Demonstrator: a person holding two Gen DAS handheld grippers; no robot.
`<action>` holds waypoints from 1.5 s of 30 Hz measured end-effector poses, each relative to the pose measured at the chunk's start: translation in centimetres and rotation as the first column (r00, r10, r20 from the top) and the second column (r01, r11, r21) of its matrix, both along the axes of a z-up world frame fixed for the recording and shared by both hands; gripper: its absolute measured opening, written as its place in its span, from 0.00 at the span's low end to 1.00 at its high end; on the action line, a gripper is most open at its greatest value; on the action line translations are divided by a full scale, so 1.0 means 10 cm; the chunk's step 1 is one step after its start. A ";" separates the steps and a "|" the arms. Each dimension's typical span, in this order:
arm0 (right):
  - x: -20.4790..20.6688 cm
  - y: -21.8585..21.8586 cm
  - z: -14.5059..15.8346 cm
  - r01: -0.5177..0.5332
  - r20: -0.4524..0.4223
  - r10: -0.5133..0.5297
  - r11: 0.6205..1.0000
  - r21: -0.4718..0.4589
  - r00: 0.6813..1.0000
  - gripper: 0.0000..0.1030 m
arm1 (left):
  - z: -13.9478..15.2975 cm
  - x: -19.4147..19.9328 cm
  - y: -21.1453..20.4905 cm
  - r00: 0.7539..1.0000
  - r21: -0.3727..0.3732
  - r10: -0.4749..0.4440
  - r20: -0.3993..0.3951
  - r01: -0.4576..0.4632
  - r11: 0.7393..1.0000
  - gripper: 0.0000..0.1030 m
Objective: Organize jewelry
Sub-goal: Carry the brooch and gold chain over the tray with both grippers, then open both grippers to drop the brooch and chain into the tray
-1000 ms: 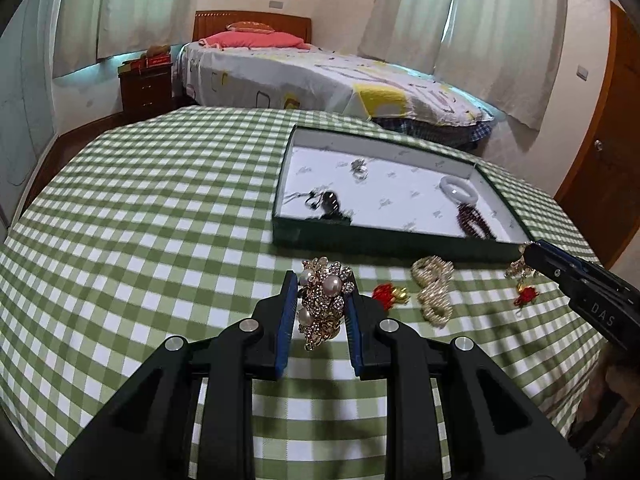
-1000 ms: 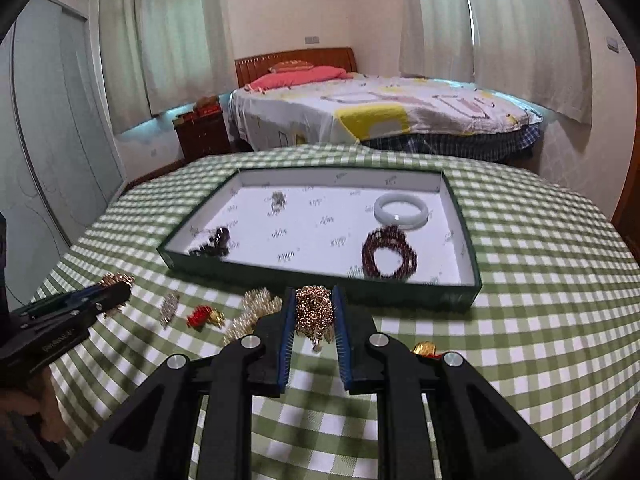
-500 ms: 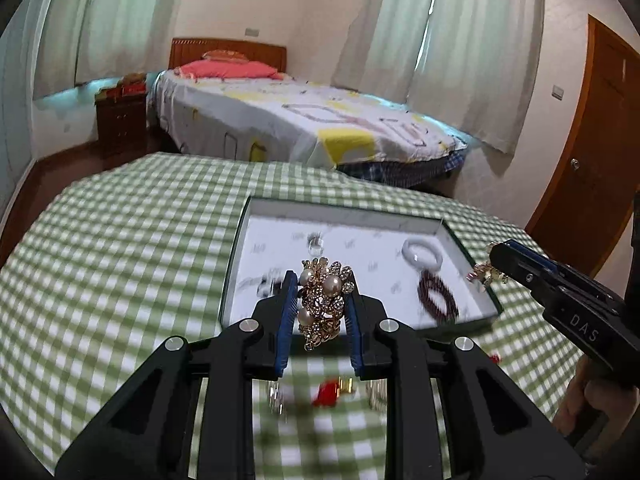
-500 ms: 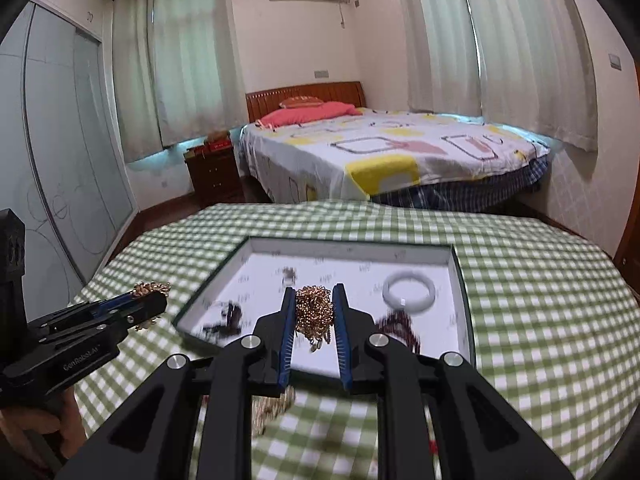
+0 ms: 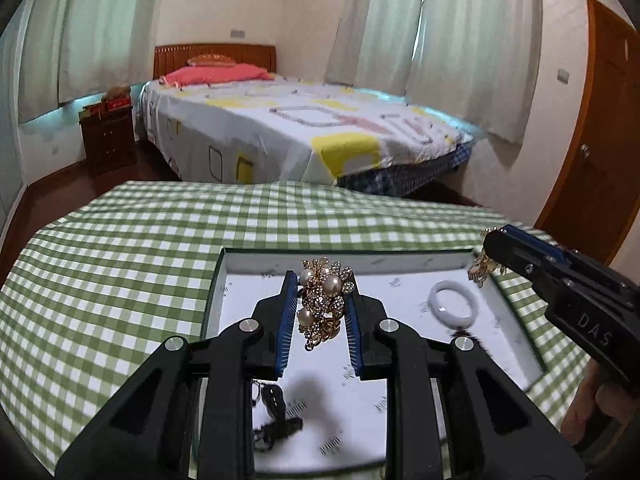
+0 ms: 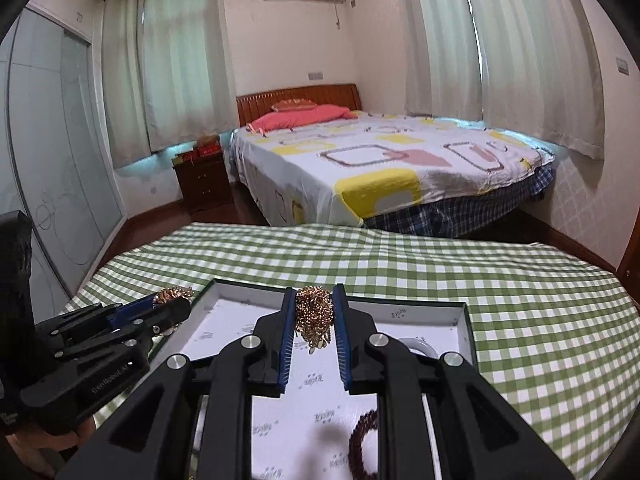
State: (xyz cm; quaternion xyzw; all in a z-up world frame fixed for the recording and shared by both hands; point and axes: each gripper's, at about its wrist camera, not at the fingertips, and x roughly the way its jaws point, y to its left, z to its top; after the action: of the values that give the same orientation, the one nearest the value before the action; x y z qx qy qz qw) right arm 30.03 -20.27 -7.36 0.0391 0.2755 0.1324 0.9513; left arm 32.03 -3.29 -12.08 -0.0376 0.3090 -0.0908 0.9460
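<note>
Pearl brooch [image 5: 322, 304]: pinched between the blue pads of the left gripper [image 5: 320, 320]; one second ago it hung low over the cloth in front of the tray, now it hangs above the tray's white floor.
Gold chain cluster [image 6: 314, 314]: clamped in the right gripper [image 6: 314, 320]; likewise carried from the near side of the tray to a place over its interior.
Meaning for the task: both pieces have reached the tray and appear ready for lowering and release; neither is set down yet.
Tray [image 5: 216, 300]: dark green wall, white lining, on the green checked tablecloth [image 5: 120, 264].
Already inside: white bangle [image 5: 454, 306] at the right, dark bead bracelet [image 6: 362, 440] near it, small dark piece [image 5: 274, 396] at the near left.
In the way: the bangle and bead bracelet lie close under the right gripper's likely drop spot; the dark piece lies below the left gripper. The two grippers are near each other.
</note>
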 end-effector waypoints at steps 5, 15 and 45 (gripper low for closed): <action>0.32 0.06 -0.29 -0.005 -0.091 0.003 1.000 -0.016 0.996 0.19 | -0.26 0.27 0.05 0.996 -0.003 0.008 -0.091 -0.008 1.000 0.22; 0.68 0.17 -0.65 -0.027 -0.274 0.012 0.998 -0.052 0.962 0.19 | -0.51 0.62 0.05 0.974 0.040 0.008 -0.224 0.001 0.999 0.22; 0.60 0.07 -0.57 0.002 -0.271 -0.015 0.999 -0.050 0.962 0.35 | -0.36 0.42 0.16 0.985 0.047 0.032 -0.167 -0.025 0.999 0.49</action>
State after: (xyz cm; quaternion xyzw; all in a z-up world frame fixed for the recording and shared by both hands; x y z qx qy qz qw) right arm 36.02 -19.54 -13.06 0.0344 0.4062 0.1148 0.9059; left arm 36.20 -1.72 -15.71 -0.0283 0.3891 -0.0667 0.9184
